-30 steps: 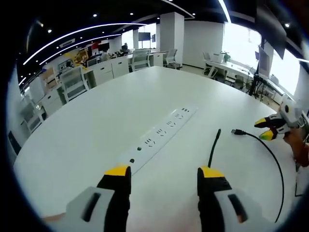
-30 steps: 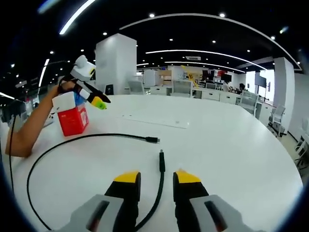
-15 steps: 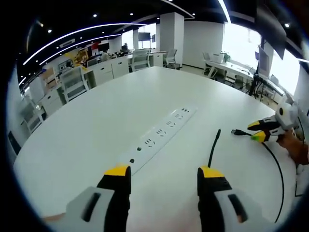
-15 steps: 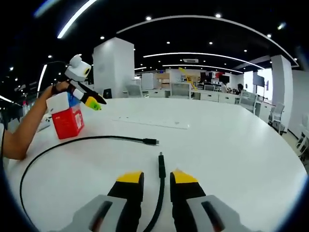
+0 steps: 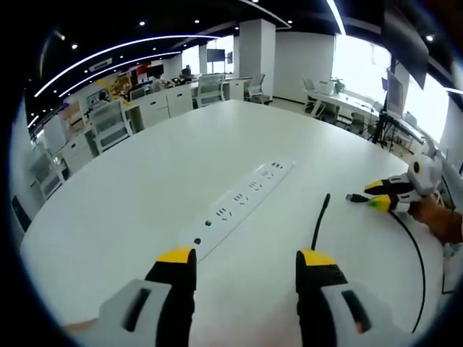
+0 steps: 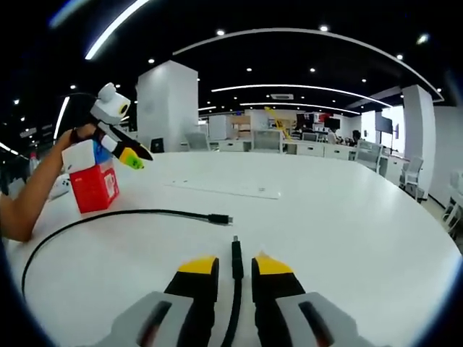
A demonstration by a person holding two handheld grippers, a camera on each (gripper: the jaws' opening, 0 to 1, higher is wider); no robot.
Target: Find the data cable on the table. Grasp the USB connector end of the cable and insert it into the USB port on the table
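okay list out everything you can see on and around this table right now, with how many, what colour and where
Table: one, white, round-edged, under everything.
Power strip: one, white, long, flat on the table ahead of the left claw.
Data cable: one, black, curved across the table; one end lies free, the other sits between the right claw's jaws.
Box: one, red with white top, on the table at the left of the right gripper view.
Office desks and chairs: several, pale, beyond the table.
Person's forearm: one, beside the box.
Left claw: yellow-tipped, open.
Right claw: yellow-tipped, around the cable.
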